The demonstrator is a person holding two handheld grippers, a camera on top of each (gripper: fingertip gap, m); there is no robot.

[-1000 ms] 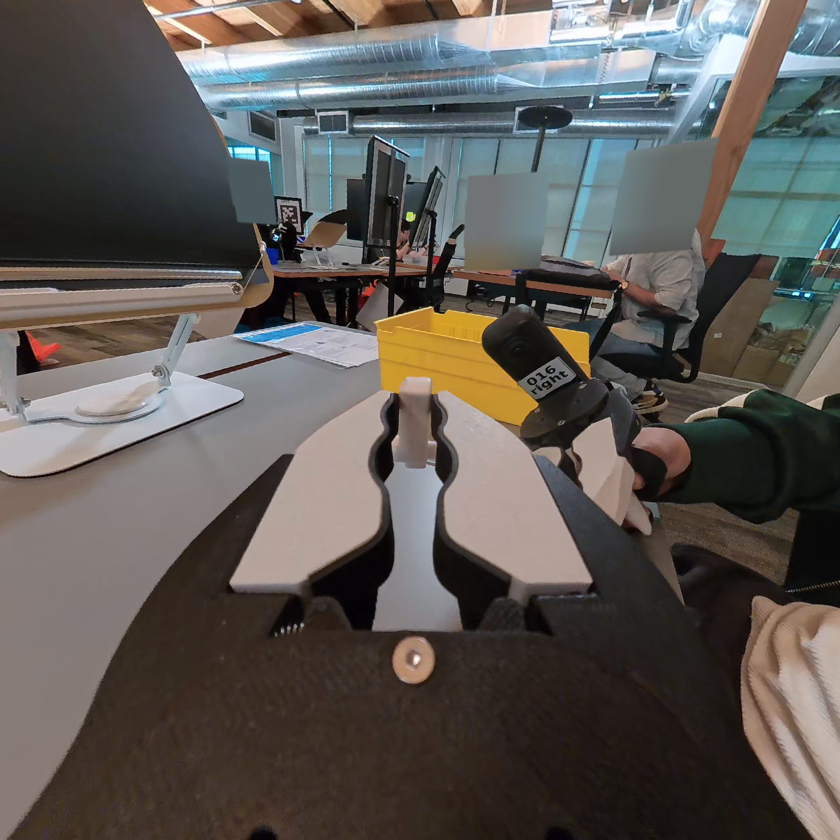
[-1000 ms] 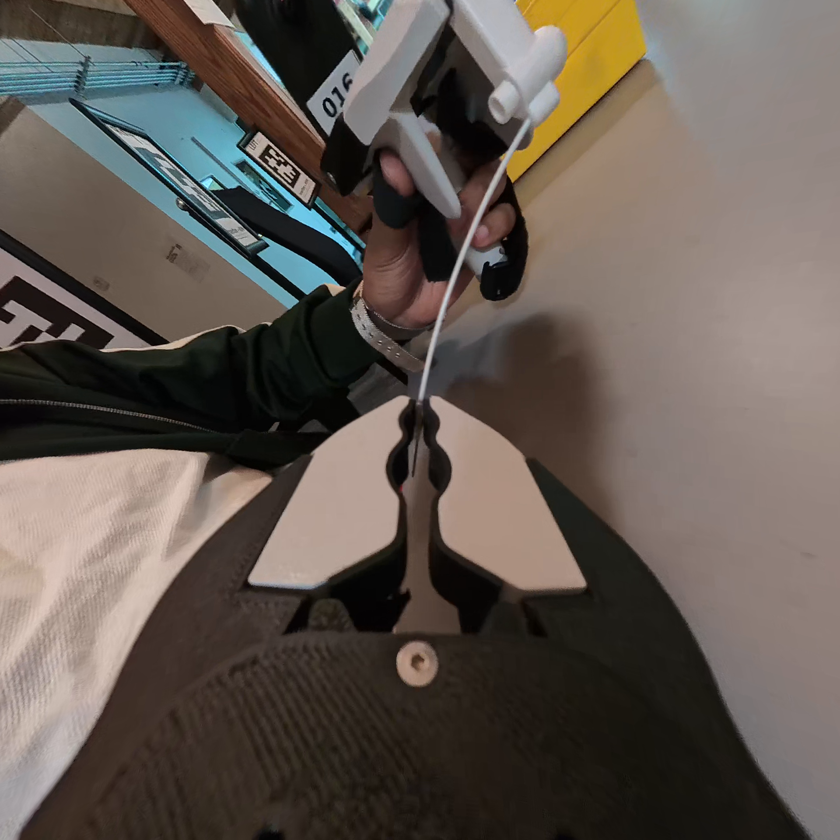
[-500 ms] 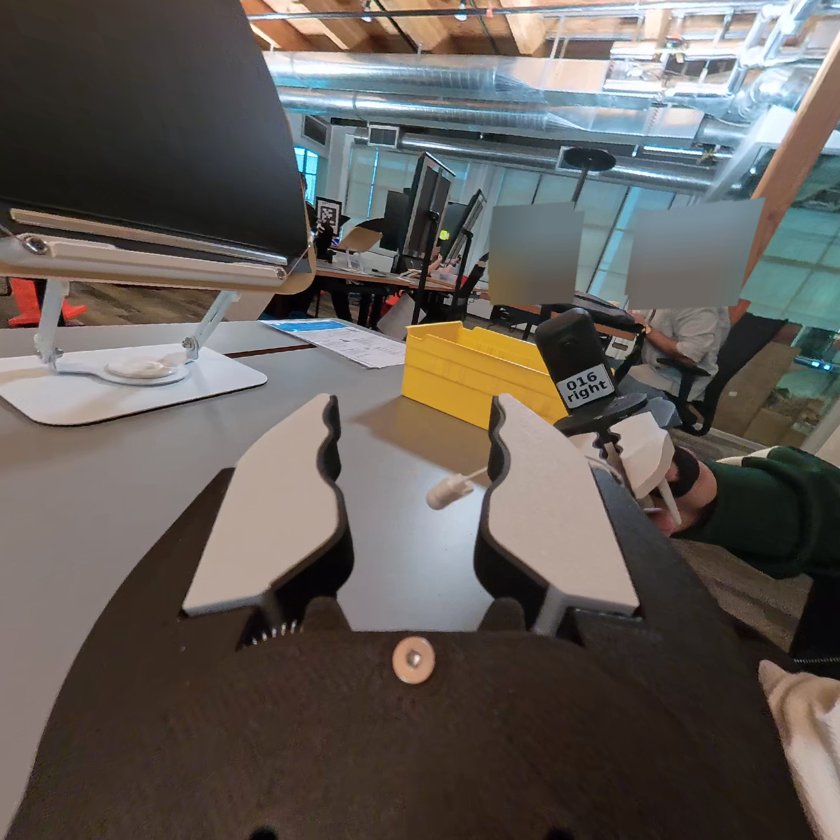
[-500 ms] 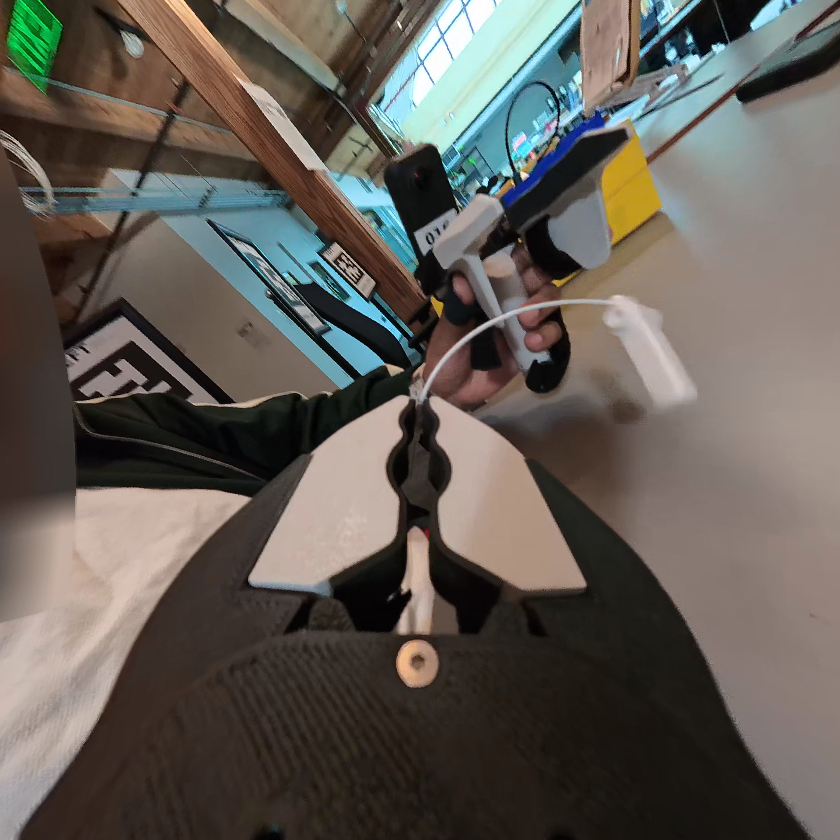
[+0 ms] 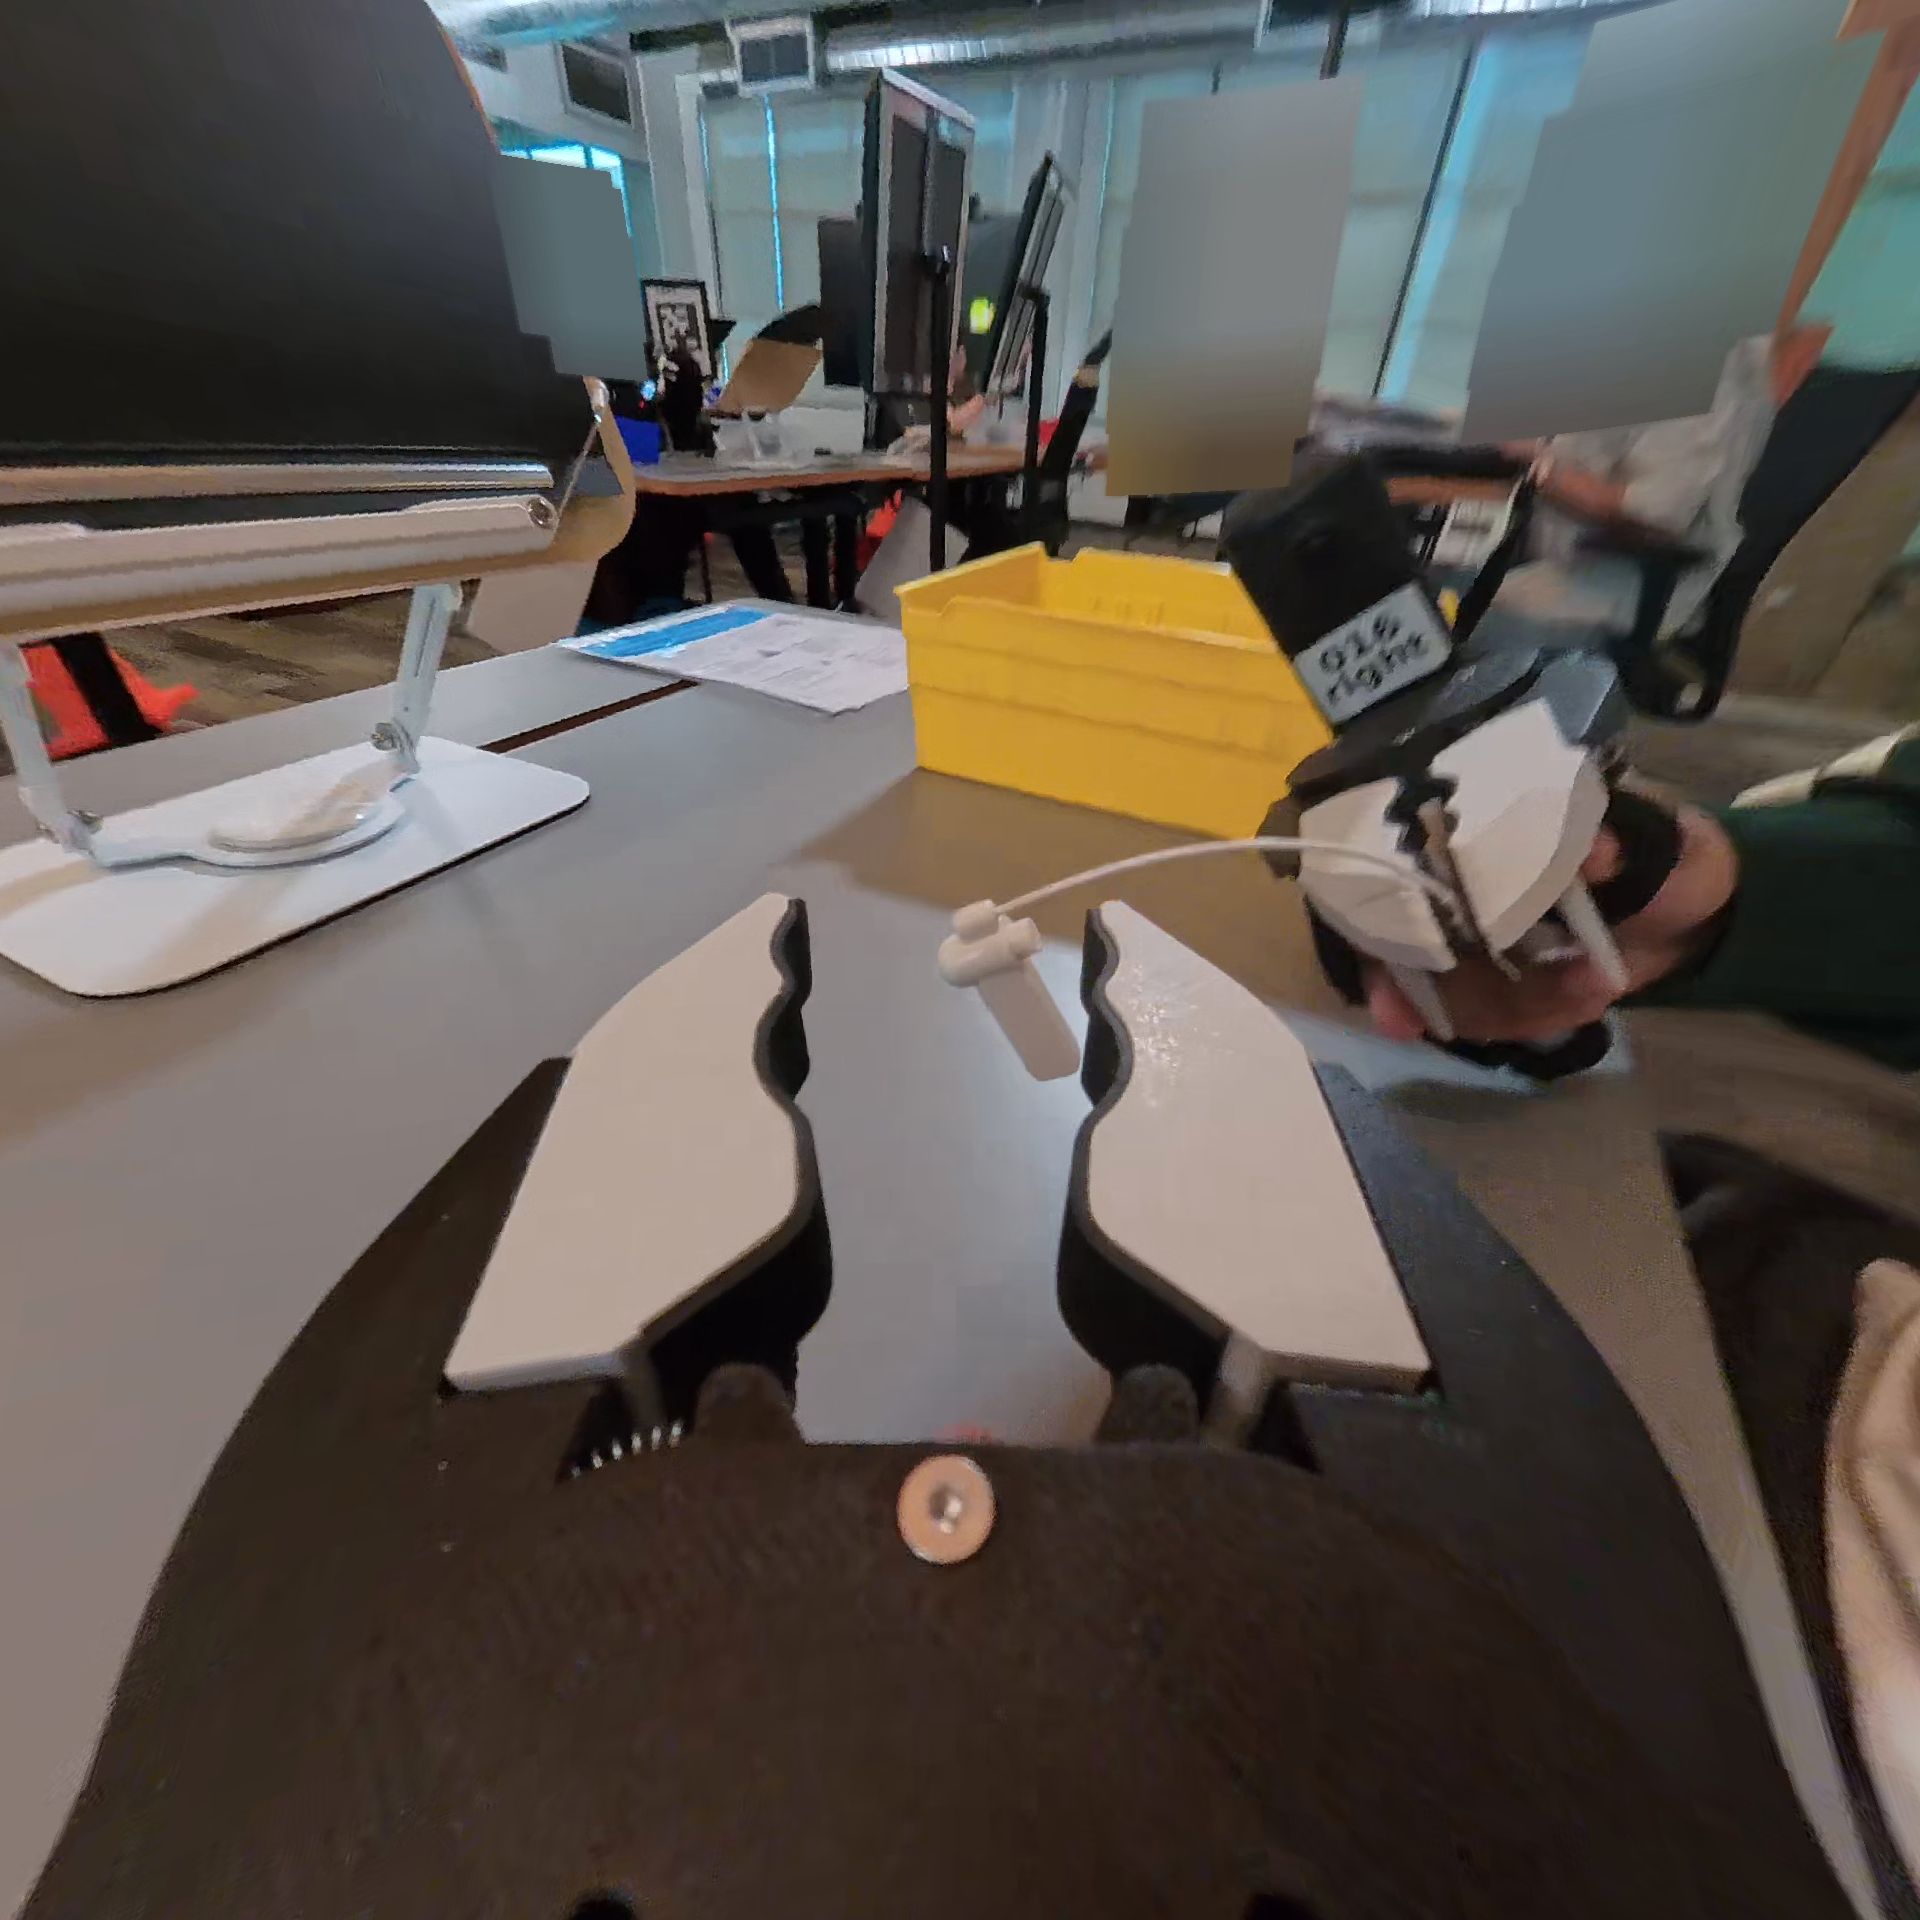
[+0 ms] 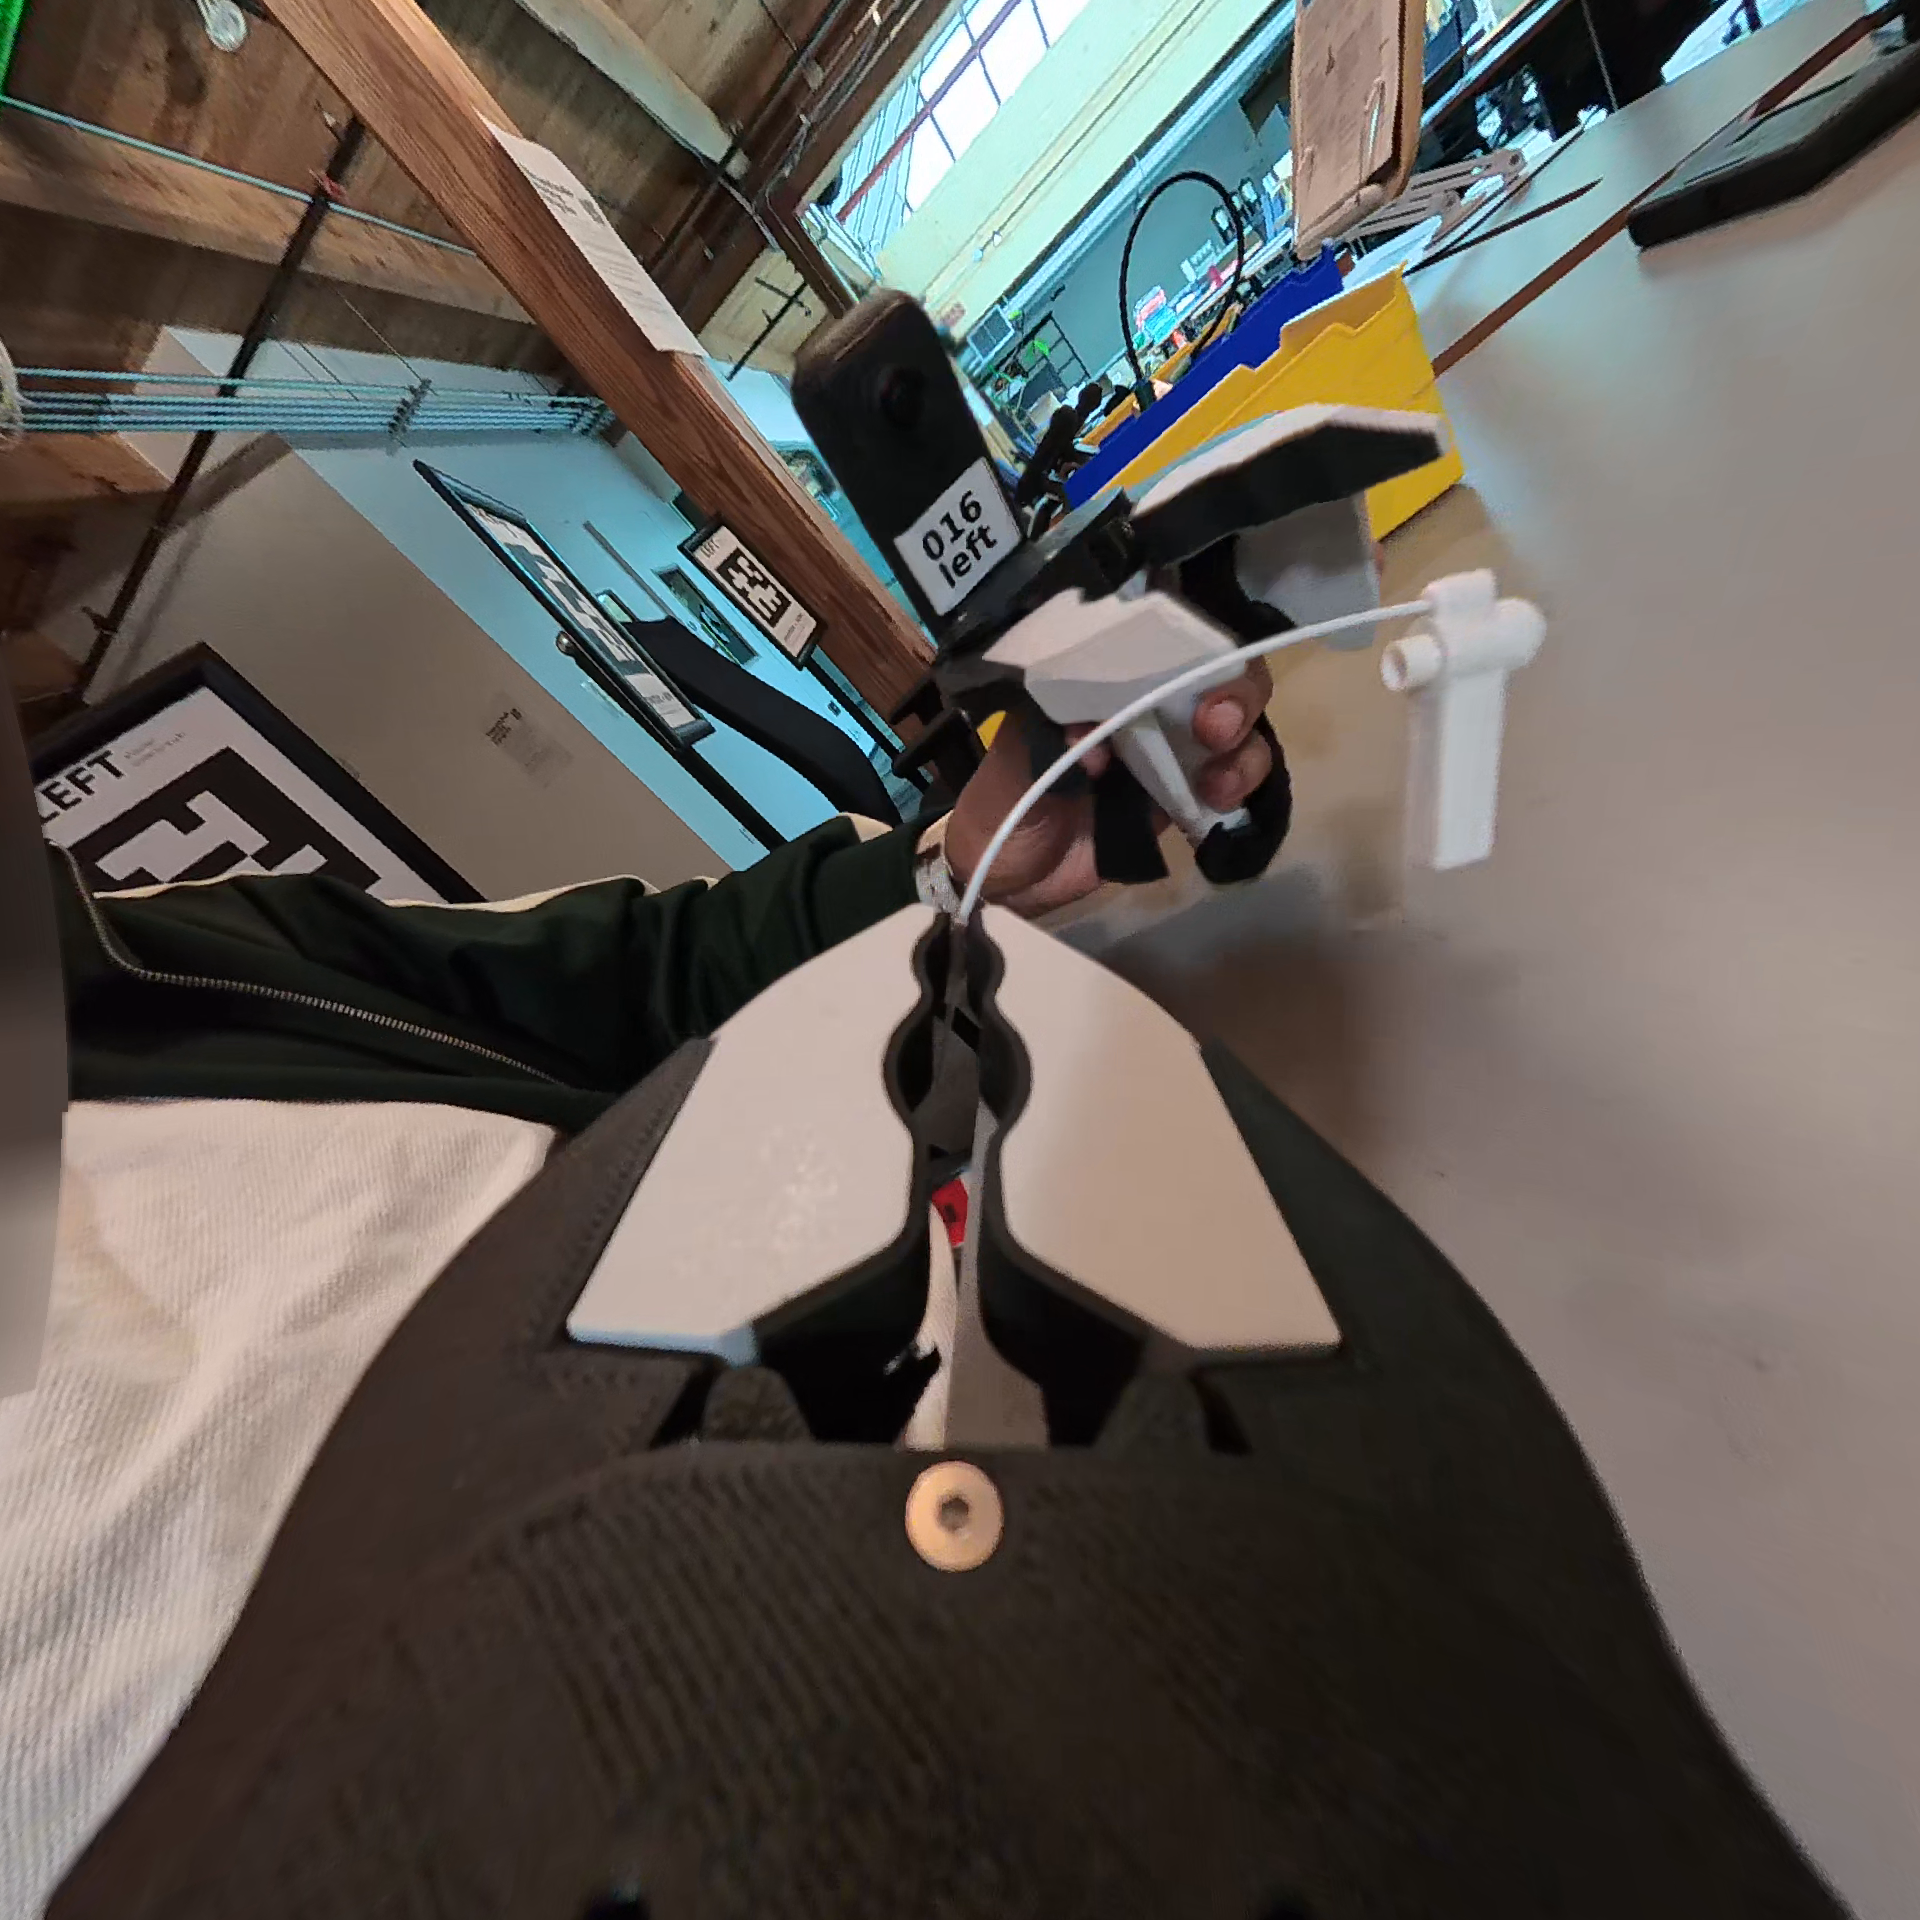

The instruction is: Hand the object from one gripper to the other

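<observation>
A: While right tongs are clamping the tag's cord, where's it hanging?
B: Dangling over the counter, between left tongs, which are gaping apart, not touching.

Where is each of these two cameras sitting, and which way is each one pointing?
Left wrist view: sits on the left hand-held gripper, open, looking across the grey table toward a yellow bin; the person's right hand shows.
Right wrist view: sits on the right hand-held gripper, shut on a thin white cord, looking sideways along the table; the left hand and dark green sleeve show.
Shared: both see the white tag dangling from the cord, the bin, and the other gripper.
</observation>
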